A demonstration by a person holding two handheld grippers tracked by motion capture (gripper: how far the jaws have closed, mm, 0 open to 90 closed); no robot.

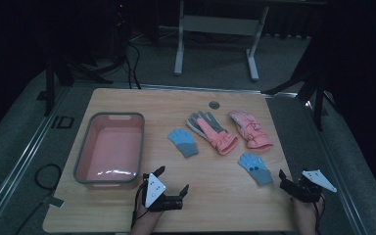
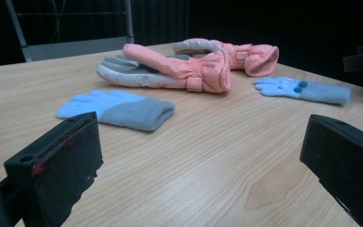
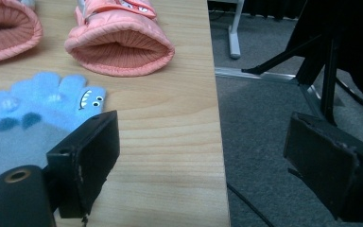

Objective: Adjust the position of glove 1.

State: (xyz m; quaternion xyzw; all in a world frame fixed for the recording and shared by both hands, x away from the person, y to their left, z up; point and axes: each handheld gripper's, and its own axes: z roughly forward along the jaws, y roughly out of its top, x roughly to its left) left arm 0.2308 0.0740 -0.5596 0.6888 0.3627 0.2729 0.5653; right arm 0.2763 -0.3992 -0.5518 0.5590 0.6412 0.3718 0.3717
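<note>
Four gloves lie on the wooden table (image 1: 215, 196). A blue knit glove (image 1: 183, 142) with a grey cuff sits mid-table, beside a pink and grey ski glove (image 1: 211, 131) and a pink ski glove (image 1: 250, 129). A second blue glove (image 1: 254, 168) with small faces lies nearer the front right. My left gripper (image 1: 172, 181) rests low near the front edge, open, its empty jaws facing the blue knit glove (image 2: 118, 109) and the pink and grey glove (image 2: 175, 68). My right gripper (image 1: 293, 175) is open and empty at the table's right edge, just right of the face-printed glove (image 3: 33, 113).
A pink basin (image 1: 81, 152) with a grey rim stands at the left of the table, close to my left gripper. A round grommet (image 1: 214, 104) sits near the far edge. Beyond the right edge is grey carpet (image 3: 274, 118) with black stand legs (image 3: 312, 52).
</note>
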